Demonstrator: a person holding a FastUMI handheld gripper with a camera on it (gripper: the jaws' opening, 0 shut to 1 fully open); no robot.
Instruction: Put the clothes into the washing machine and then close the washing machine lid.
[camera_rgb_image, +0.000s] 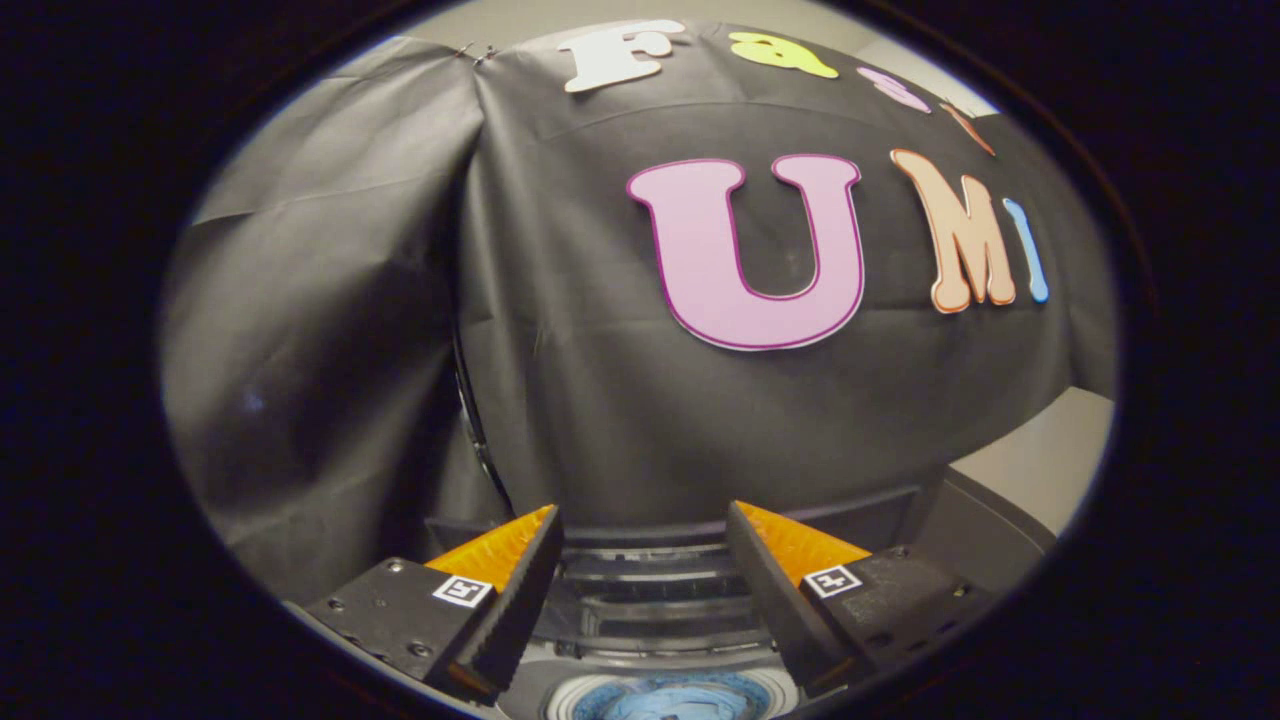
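Already the clothes (680, 700), a blue bundle, lie inside the drum (575, 697) of the washer (660, 610), low between the fingers and nearer than their tips. So the loading half of the task looks done, judging by this view; the closing is left.

The lid (650, 560) appears raised: a dark ribbed panel stands beyond the drum, just ahead of the tongs (642, 518). Its top edge meets the black cloth wall (600, 380) behind the washer. Exact hinge line cannot be made out.

Tongs: fingers spread apart, nothing held between them, hanging above the drum opening and aimed at the lid.

Risks from here:
- Lid edge is thin and dark against dark cloth; a finger could miss it and catch the cloth instead, dragging the wall.
- Pushing low on the lid, near the hinge, would give poor leverage; the fingers may slip off.
- If any cloth rides over the drum rim, the lid would close on it. The near part of the rim is hidden, so this is unchecked.
- A free-falling lid could slam.

A pale worktop (1050, 460) sits right of the washer.
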